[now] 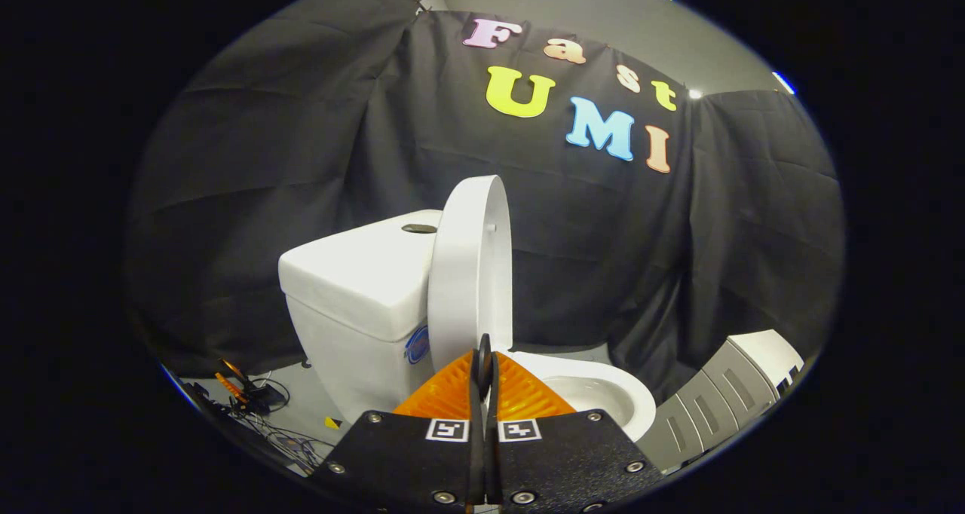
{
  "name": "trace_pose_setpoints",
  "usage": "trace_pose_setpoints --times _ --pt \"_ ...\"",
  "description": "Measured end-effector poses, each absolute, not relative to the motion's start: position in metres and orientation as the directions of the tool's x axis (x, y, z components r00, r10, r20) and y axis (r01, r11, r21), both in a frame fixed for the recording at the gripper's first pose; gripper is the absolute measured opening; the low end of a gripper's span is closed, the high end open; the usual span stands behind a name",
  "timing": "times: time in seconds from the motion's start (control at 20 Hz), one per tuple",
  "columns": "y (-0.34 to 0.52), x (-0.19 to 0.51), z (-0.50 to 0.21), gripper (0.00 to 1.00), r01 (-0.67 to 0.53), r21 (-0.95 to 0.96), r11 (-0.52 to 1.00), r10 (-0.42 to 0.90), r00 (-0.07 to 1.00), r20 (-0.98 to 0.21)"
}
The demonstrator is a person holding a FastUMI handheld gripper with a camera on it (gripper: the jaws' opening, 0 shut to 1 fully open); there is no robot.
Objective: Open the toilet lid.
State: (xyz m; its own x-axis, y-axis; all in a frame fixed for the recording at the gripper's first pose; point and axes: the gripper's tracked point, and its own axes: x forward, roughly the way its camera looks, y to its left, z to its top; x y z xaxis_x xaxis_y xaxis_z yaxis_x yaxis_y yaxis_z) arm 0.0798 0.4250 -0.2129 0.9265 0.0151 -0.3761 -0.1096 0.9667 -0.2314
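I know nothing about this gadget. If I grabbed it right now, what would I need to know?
Gripper: the two orange fingers are closed together, holding nothing.
Toilet lid: upright just ahead of the fingertips, leaning back by the tank.
Toilet bowl: uncovered, beyond the fingers.
Done: the lid looks open.
Left: probably only drawing the gripper back.

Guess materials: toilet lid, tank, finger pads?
Lid: likely glossy white plastic, thin with a smooth sheen. Tank: looks like glazed ceramic, thick and softly shiny. Finger pads: translucent orange ribbed plastic or rubber; gripper shut, empty.
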Motion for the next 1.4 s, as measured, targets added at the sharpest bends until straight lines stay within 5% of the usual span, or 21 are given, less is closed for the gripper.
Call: trace_pose_setpoints --times 0.5,0.8,0.95,1.4 --pt "0.431 0.081 -0.213 0.03 -0.119 -0.249 0.961 0.012 0.92 -0.392" --pt "0.445 0.067 -0.199 0.43 -0.23 -0.132 0.964 0.158 0.898 -0.411" --pt "0.46 0.05 -0.169 0.94 -0.323 -0.054 0.945 0.281 0.883 -0.375" --pt "0.393 0.005 -0.053 0.95 -0.433 0.004 0.901 0.431 0.897 -0.101"
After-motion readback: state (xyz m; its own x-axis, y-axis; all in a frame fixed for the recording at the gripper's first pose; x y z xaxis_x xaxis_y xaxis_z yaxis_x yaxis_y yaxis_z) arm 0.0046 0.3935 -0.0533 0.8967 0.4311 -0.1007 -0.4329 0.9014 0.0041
